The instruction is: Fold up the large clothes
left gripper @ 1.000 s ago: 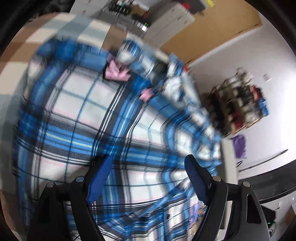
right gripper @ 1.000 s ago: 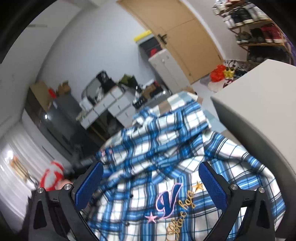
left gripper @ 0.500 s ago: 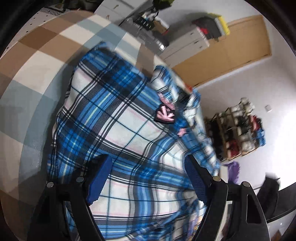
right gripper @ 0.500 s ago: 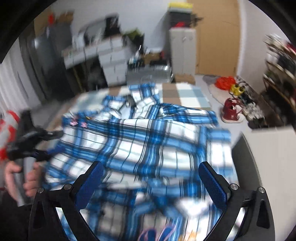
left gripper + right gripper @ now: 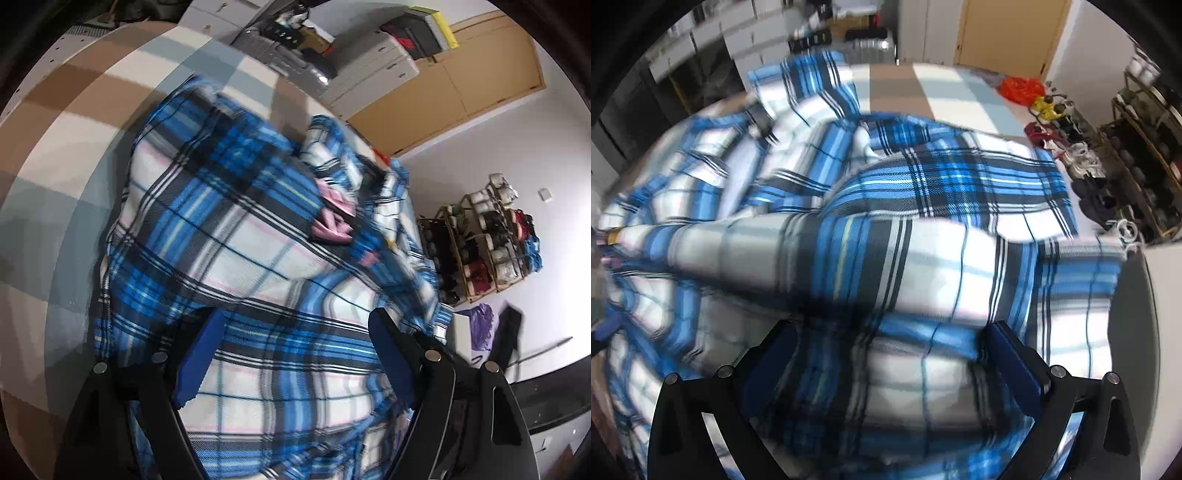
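The left hand-held gripper (image 5: pixel 295 354) angles down over the blue, white and black plaid cotton shirt (image 5: pixel 236 258), blue-padded jaws spread wide and released. The shirt lies rumpled on the tan, white and grey checked surface (image 5: pixel 74 122), closer than half a second ago. The right hand-held gripper (image 5: pixel 890 363) is likewise released, now lower, just above bunched cloth.

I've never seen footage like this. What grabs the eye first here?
A big blue plaid shirt fills both views, rumpled over a tan and grey checked cover, with pink patches near its middle. Blue-tipped open tongs, the left gripper and right gripper, frame it, and a crowded shoe rack stands by the white wall.
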`<action>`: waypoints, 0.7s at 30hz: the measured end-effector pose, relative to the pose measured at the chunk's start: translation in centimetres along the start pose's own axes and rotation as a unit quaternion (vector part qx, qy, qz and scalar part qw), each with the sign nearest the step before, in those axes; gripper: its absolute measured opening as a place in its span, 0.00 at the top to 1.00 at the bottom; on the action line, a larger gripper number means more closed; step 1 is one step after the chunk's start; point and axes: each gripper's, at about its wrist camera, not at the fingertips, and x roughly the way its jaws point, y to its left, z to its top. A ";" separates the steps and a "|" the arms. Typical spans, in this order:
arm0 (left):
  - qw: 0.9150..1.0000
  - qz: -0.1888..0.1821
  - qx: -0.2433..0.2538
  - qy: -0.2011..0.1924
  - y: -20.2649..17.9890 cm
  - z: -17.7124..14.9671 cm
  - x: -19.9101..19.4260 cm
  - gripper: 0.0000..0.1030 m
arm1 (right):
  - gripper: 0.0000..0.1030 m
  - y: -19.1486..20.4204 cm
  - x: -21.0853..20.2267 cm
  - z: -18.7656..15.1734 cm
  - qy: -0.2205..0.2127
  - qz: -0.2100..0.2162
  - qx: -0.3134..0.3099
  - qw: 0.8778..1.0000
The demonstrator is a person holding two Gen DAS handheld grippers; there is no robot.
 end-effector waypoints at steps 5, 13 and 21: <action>0.994 -0.076 -0.018 -0.077 -2.4 1.5 -6.0 0.25 | 0.00 3.8 -9.2 -9.3 -0.063 0.120 0.011 0.991; 0.994 0.101 0.018 -0.044 -7.2 10.6 -0.4 0.12 | 0.00 5.0 -15.2 -20.4 -0.072 0.245 0.057 0.965; 0.990 0.138 -0.008 -0.011 -5.7 17.9 8.6 0.12 | 0.00 4.2 -14.1 -20.4 -0.045 0.287 0.050 0.956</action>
